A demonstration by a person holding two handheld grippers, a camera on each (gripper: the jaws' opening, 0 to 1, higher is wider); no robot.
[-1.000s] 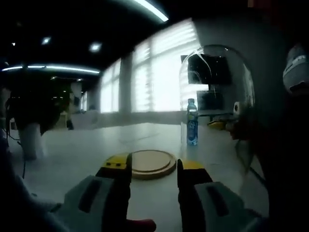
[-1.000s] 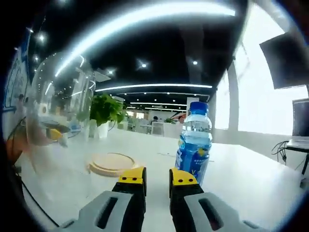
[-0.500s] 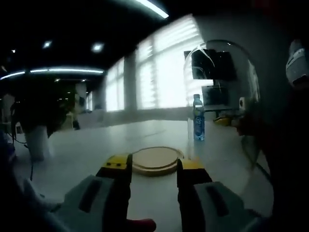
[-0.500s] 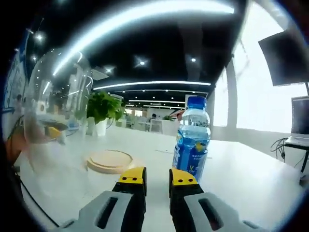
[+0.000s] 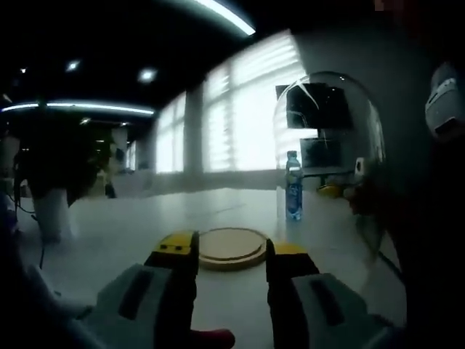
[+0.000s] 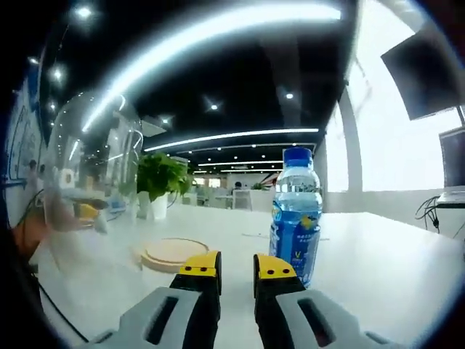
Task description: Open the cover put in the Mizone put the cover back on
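Two grippers, jaws slightly apart, hold nothing: left [image 5: 231, 251] faces the base [image 5: 231, 247], right [image 6: 236, 263] nears the bottle [image 6: 296, 212]. The dome [image 6: 91, 171] is off, seemingly freeing the base.

The left gripper view is dim and soft — bright windows [image 5: 247, 116] backlight it, leaving near things in shadow. The right gripper view is brighter, with a ceiling light strip [image 6: 218, 36] smeared into a glaring arc — edges bend strongly.
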